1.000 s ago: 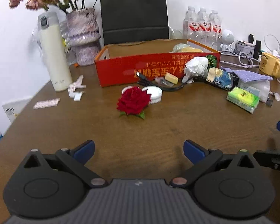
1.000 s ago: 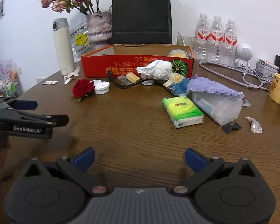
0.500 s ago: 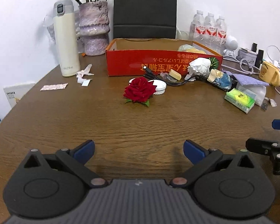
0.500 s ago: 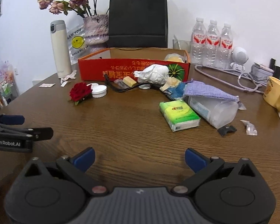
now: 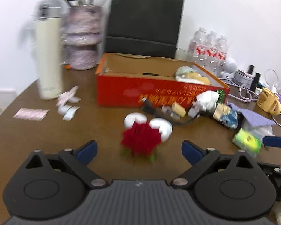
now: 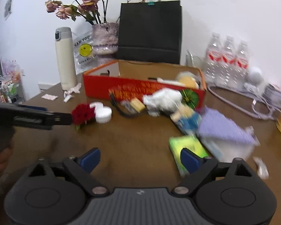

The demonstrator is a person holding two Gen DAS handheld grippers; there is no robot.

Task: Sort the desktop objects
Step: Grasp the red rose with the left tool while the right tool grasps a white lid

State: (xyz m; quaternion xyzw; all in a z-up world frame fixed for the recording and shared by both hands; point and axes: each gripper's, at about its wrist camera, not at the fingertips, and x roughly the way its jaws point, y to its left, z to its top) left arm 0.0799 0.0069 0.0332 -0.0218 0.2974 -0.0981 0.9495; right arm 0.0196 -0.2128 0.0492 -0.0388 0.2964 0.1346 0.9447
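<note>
Lying on brown wood-grain desk (image 5: pixel 37 140), just before red card box (image 5: pixel 121 91): rose (image 5: pixel 140 140), soft layered petals, probably light, crushable; best pinched low, near green leaves. Left tool (image 5: pixel 139 151) spread, empty. Right tool (image 6: pixel 140 158) closing, empty, beside glossy green tissue pack (image 6: pixel 187 148).

White wall (image 6: pixel 224 9), brown wooden table (image 5: pixel 103 131), seemingly round

Your left gripper (image 5: pixel 139 150) and right gripper (image 6: pixel 139 155) look alike: a ribbed grey centre plate, two round black housings with triangular cut-outs, black link arms joined by silver screws, and blue pads on the fingertips (image 5: pixel 87 149).
</note>
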